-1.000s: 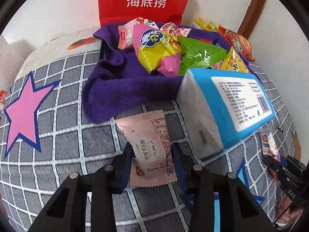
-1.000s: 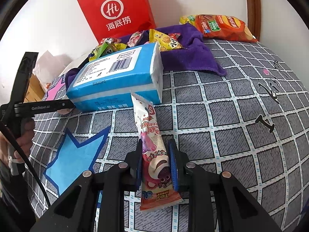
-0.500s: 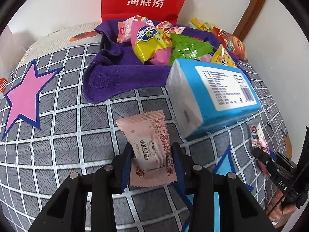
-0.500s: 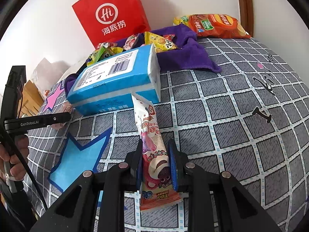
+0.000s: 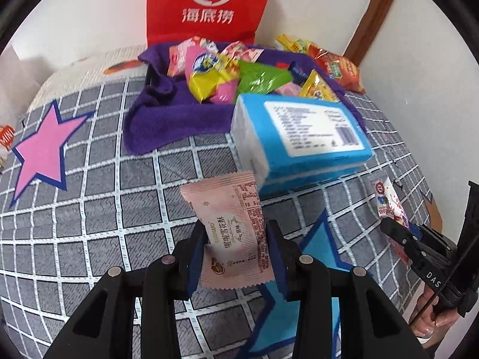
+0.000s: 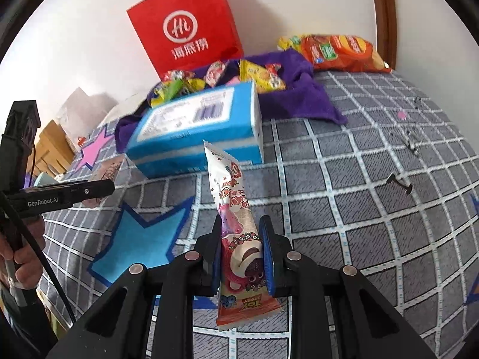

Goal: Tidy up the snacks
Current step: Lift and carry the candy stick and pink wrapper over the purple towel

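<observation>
1. While it hangs above the grey checked bed cover [image 5: 89, 209], the left gripper [image 5: 236, 245] has its fingers [image 5: 196, 249] clamped on a pale pink snack packet [image 5: 232, 230], low in the middle of the left wrist frame.
2. The right gripper [image 6: 242, 254] has its fingers [image 6: 266, 257] closed on a long strawberry-bear snack bar [image 6: 236, 233], which stands nearly upright at the lower centre of the right wrist frame.
3. A blue tissue pack [image 5: 302, 137] lies on the cover just above both held snacks, right of centre in the left wrist frame.
4. Behind it, at upper centre, a purple cloth [image 5: 167, 116] holds a heap of mixed snack bags [image 5: 221, 74]; what lies beneath the cloth is hard to make out.
5. A red paper bag [image 5: 209, 3] stands against the wall at the top.
6. An orange chip bag [image 6: 341, 51] lies at upper right in the right wrist frame, beside the cloth.
</observation>
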{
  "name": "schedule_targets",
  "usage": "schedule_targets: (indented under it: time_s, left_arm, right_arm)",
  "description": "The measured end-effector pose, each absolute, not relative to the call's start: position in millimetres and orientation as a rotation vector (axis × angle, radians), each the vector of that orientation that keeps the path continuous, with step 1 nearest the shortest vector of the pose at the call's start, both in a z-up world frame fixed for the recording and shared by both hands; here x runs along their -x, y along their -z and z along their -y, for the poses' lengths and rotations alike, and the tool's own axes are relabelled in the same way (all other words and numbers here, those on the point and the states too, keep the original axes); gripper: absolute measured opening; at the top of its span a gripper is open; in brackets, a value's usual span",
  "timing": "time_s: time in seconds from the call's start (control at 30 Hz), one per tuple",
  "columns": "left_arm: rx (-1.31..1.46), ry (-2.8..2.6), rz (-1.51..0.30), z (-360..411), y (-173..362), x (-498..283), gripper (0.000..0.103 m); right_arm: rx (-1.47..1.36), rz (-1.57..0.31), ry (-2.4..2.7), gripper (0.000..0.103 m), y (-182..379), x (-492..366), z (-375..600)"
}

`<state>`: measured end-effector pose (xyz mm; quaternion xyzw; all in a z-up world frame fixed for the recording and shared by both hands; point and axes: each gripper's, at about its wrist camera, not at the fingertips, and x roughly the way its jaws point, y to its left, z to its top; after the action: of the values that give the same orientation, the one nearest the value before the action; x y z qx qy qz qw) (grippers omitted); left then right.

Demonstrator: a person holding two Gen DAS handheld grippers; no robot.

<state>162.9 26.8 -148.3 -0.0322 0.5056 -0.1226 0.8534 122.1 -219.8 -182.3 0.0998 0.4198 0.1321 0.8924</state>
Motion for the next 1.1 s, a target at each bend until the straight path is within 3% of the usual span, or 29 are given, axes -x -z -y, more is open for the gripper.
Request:
schedule_targets:
  time_s: [0.6,1.1]
  left_arm:
    - [0.083,0.252,-0.893,-16,57,-192,0.037]
    - [0.160,0.197,-0.904,-22,43,-279,0.038]
  right_arm:
    - [-0.166,-0.701,-0.274,0.022,73,-164,214]
    - [-0.176,-0.707,-0.274,0.022,23,-284,209]
